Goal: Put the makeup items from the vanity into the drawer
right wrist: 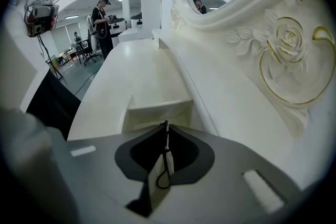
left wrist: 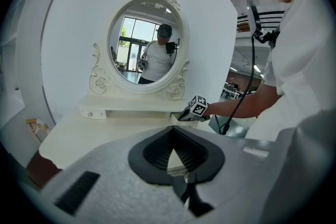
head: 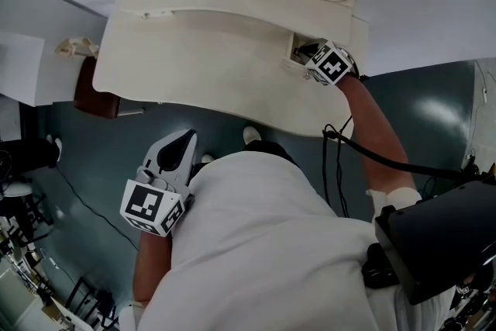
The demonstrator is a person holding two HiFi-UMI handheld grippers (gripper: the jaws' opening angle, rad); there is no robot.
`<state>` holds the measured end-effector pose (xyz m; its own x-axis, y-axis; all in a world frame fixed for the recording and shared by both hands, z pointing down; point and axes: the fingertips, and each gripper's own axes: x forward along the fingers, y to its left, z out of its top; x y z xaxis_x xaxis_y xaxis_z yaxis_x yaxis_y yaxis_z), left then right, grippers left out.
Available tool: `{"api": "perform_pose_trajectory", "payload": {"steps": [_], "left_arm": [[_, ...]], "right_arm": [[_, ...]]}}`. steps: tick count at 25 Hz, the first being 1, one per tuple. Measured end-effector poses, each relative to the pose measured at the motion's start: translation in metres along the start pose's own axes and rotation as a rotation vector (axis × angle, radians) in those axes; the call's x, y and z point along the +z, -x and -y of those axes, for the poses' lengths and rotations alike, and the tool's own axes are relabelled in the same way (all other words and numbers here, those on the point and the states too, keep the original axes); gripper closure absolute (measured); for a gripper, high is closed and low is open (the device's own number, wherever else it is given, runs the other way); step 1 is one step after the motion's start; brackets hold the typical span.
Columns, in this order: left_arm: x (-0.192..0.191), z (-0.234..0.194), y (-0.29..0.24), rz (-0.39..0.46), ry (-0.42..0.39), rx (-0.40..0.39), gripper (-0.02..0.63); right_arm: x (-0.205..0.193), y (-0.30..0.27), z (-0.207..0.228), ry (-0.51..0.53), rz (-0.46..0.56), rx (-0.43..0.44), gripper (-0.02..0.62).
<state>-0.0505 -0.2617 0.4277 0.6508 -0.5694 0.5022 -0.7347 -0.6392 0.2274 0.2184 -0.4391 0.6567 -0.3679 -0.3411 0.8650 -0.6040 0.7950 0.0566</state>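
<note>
Cream vanity (head: 209, 66) is seen bare, no makeup being visible anywhere, and the right gripper (head: 308, 53) is held, jaws pressed together, at the open drawer (right wrist: 157, 112), perhaps to push it shut, while the left gripper (head: 186, 142), closed and empty, is held back by the body

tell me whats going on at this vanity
A person in a white shirt holds two grippers at a cream carved vanity table with an oval mirror. The right gripper is at the small open drawer by the mirror's base, jaws together, nothing between them. The left gripper hangs low near the person's body, shut and empty. No makeup shows on the tabletop.
</note>
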Motion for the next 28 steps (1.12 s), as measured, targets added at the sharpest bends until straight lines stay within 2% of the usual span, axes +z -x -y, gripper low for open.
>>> {"api": "perform_pose_trajectory", "payload": {"steps": [8,13,16,23,28], "left_arm": [[-0.004,-0.010,0.008,0.011,0.011,-0.008,0.603],[-0.009,-0.020,0.022,0.025,0.007,-0.036,0.603],[-0.011,-0.026,0.037,0.035,-0.002,-0.064,0.603],[-0.022,-0.040,0.077,0.049,-0.033,-0.135,0.603],[-0.042,-0.047,0.115,0.042,-0.050,-0.180,0.603]], "right_arm": [[0.001,0.007,0.002,-0.018,-0.009,-0.010,0.552],[0.013,0.029,-0.006,-0.053,0.030,-0.073,0.561],[0.028,0.048,-0.022,-0.095,0.080,-0.123,0.591],[0.069,0.085,-0.101,-0.188,0.201,-0.183,0.594],[0.101,0.099,-0.194,-0.258,0.307,-0.152,0.594]]}}
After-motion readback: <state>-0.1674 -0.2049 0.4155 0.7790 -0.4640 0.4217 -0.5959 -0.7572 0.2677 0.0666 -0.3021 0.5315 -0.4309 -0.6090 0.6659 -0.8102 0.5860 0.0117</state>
